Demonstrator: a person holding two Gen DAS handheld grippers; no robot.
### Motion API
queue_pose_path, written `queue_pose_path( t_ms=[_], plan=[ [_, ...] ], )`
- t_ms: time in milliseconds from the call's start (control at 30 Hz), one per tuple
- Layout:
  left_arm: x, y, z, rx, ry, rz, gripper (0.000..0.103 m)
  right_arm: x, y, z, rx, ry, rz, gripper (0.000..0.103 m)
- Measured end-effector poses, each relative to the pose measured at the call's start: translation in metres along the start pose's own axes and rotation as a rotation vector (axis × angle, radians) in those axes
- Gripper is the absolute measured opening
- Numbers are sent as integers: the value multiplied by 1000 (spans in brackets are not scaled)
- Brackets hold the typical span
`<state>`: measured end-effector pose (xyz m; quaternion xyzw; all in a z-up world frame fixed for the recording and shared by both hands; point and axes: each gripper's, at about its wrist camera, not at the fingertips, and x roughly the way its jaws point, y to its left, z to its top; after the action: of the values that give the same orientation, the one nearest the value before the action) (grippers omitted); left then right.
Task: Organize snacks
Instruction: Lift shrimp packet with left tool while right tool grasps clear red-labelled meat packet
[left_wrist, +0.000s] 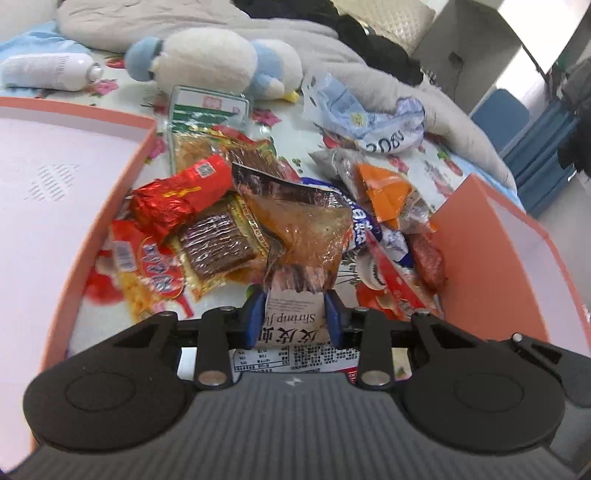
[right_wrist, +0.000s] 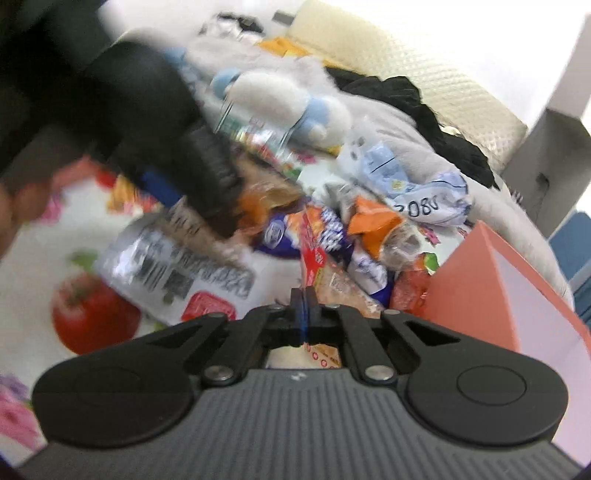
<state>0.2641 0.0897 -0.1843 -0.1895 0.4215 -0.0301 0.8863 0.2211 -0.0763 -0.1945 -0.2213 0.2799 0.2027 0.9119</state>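
A heap of snack packets (left_wrist: 258, 206) lies on a fruit-print sheet between two orange boxes. My left gripper (left_wrist: 293, 314) is shut on a clear brown shrimp snack bag (left_wrist: 299, 236) and holds it above the heap. In the right wrist view the left gripper (right_wrist: 199, 177) appears as a dark blurred shape over the heap with that bag's white end (right_wrist: 173, 269) hanging from it. My right gripper (right_wrist: 303, 306) is shut on the edge of a red snack packet (right_wrist: 314, 258) near the right orange box (right_wrist: 476, 280).
An orange box (left_wrist: 74, 177) with a pale inside stands at left, another (left_wrist: 491, 266) at right. A white and blue plush toy (left_wrist: 214, 62), a white bottle (left_wrist: 48, 70), crumpled wrappers (left_wrist: 369, 118) and grey bedding (left_wrist: 424, 96) lie behind the heap.
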Motion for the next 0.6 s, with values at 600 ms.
queue_pose_path(
  t_ms=[600],
  plan=[
    [-66,-6,-48,-109,-67,117,39,-15,-28,-23,361,89,143,29]
  ],
)
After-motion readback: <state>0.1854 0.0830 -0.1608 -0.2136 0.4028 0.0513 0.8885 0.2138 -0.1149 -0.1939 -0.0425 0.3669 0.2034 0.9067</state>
